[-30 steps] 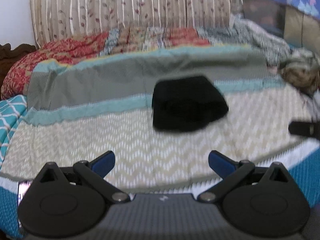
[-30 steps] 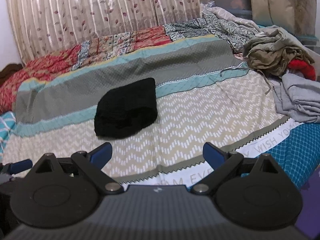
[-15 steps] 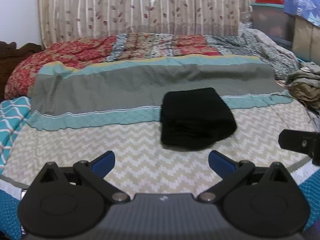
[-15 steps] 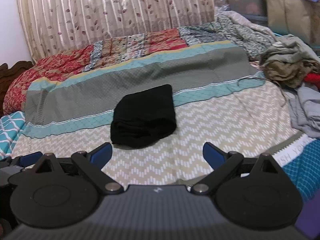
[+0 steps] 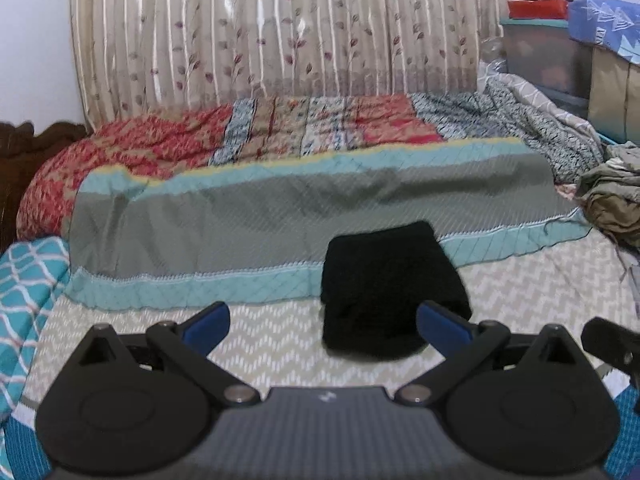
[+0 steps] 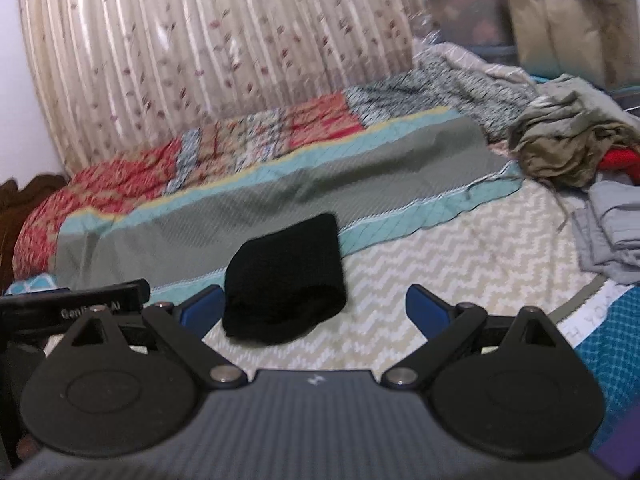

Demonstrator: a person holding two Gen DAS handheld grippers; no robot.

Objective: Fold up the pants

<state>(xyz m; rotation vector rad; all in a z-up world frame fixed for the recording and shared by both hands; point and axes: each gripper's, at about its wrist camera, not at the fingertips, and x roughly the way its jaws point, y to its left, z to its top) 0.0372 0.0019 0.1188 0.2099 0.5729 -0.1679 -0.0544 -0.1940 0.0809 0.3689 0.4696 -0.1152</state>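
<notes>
Both empty and spread wide: left gripper [image 5: 322, 322] and right gripper [image 6: 314, 306], now drawn back and slightly raised compared with a second ago. Folded black fabric pants [image 5: 390, 292] lying compact mid-bed on the chevron-patterned beige bedsheet [image 5: 272, 340], untouched. Folding apparently finished; only withdrawal left.

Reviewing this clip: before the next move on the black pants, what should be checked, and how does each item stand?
1. left gripper open and empty: ok.
2. right gripper open and empty: ok.
3. black pants folded into a compact bundle: ok.
4. Bundle lies on the bedspread, touching neither gripper: ok.
5. Fold edges neatly aligned: cannot tell, fabric too dark.
6. Bundle apart from the clothes pile: ok.
</notes>
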